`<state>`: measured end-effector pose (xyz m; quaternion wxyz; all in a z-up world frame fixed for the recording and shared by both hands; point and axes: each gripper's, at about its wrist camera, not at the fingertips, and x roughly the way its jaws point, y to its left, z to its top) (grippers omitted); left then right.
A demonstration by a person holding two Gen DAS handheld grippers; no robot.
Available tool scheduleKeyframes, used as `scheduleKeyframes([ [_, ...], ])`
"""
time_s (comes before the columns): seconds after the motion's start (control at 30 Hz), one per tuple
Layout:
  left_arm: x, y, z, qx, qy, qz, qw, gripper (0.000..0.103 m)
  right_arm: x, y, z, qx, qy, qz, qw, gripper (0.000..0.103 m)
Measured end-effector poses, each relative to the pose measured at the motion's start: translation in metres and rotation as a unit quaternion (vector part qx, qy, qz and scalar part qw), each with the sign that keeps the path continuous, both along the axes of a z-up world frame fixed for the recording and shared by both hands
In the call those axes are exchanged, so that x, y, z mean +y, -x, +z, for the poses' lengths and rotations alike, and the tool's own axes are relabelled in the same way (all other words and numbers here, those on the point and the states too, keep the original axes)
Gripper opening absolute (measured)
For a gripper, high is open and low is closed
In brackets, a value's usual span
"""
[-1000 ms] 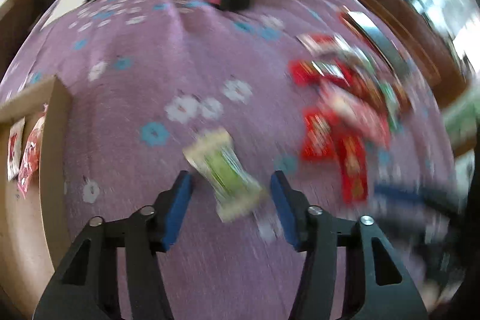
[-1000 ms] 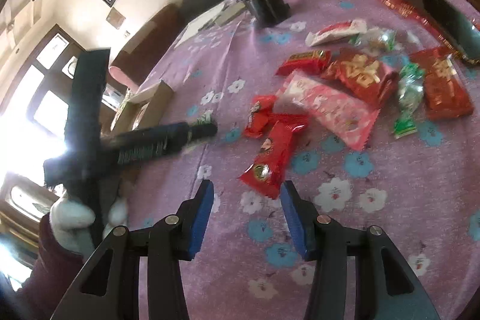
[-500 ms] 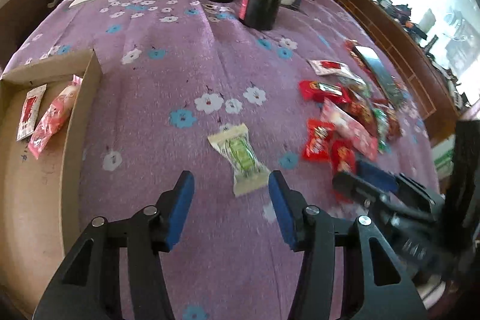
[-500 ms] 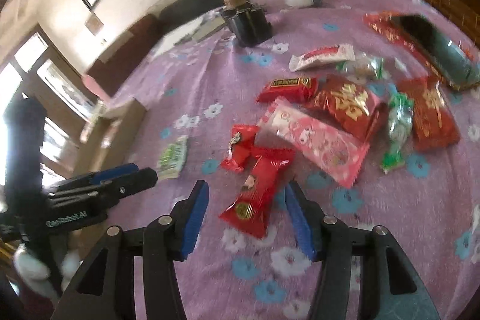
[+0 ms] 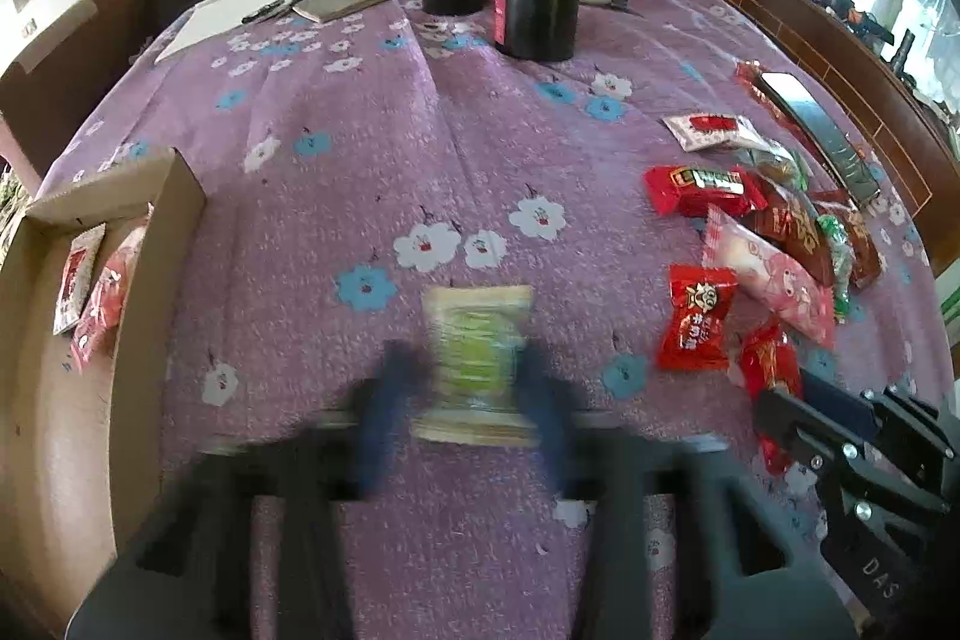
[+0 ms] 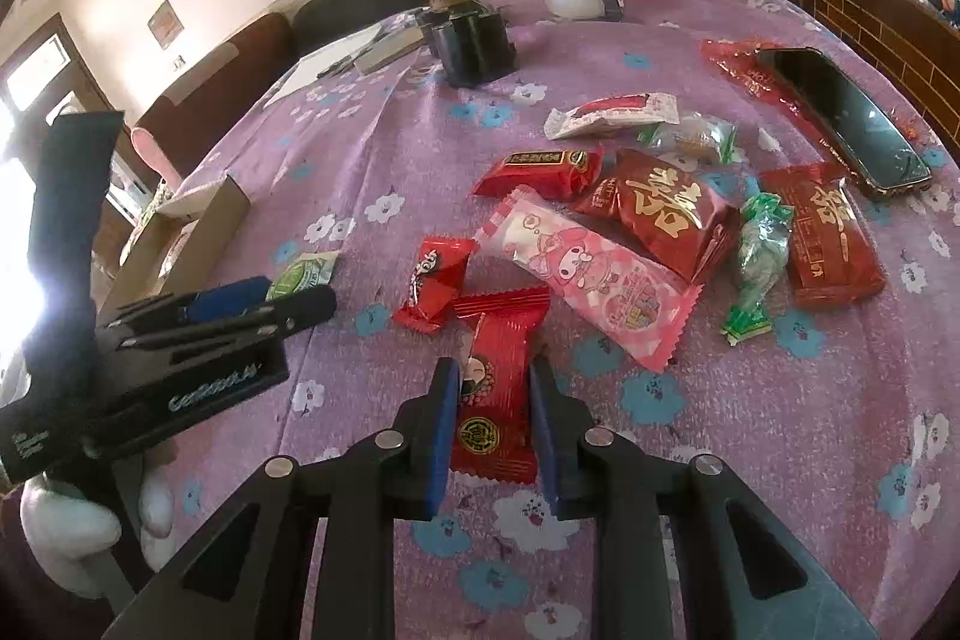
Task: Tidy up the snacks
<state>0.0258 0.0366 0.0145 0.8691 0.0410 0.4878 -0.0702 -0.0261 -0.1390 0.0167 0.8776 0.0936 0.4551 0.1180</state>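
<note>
While both my grippers hang over the purple cloth (image 5: pixel 372 148), I take the cardboard box (image 5: pixel 174 232) at the cloth's edge as my landmark. My left gripper (image 5: pixel 471 388) is closing its jaws around the green packet (image 5: pixel 477 340), which lies flat on the cloth a fair way from the box's open side, toward the snack pile. That view is smeared with motion, so I cannot tell whether the blue pads (image 5: pixel 384 424) already press on the wrapper; they stand at its two long sides. Inside the box I see two snacks: a small red-and-white sachet (image 5: pixel 75 277) and a pinkish-red packet (image 5: pixel 105 304), side by side against the wall nearest the green packet.

My right gripper (image 6: pixel 492 418) works farther from the box, at the near fringe of the pile. Its jaws are closing on a red candy (image 6: pixel 495 388) with a cartoon face, and the pads sit right at the wrapper's edges, the candy flat on the cloth between them. Just beyond it, away from the box, lie a smaller red candy (image 6: pixel 435 280), a pink packet (image 6: pixel 594 274), two dark red packs (image 6: pixel 666 208), a green twist-wrapped sweet (image 6: pixel 759 256), and a phone (image 6: pixel 840 112) farthest out. A white-gloved hand (image 6: pixel 66 526) holds the left gripper's handle.
</note>
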Motion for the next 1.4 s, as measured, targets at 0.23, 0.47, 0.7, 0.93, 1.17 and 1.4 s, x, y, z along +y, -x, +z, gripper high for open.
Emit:
scheduleKeyframes([
  [0.23,0.028,0.015,0.014,0.014,0.067,0.011,0.9976,0.019,0.000,0.013,0.004,-0.001,-0.006,0.002,1.000,0.024],
  [0.47,0.074,0.047,0.050,-0.012,0.124,0.027,0.9919,0.019,0.016,0.028,0.025,-0.018,-0.012,0.023,0.999,0.024],
  [0.7,0.137,0.061,0.075,-0.037,0.126,0.062,0.9894,0.019,0.058,0.032,0.049,-0.028,-0.023,0.068,0.997,0.023],
  [0.93,0.229,0.046,0.068,-0.033,0.116,0.145,0.9820,0.019,0.124,0.014,0.066,-0.024,-0.042,0.124,0.991,0.023],
  [1.17,0.285,0.014,0.041,-0.009,0.108,0.195,0.9747,0.019,0.213,-0.015,0.067,-0.010,-0.045,0.181,0.982,0.023],
  [1.4,0.302,-0.025,0.022,0.010,0.100,0.204,0.9738,0.019,0.286,-0.046,0.038,0.025,-0.020,0.212,0.977,0.023],
])
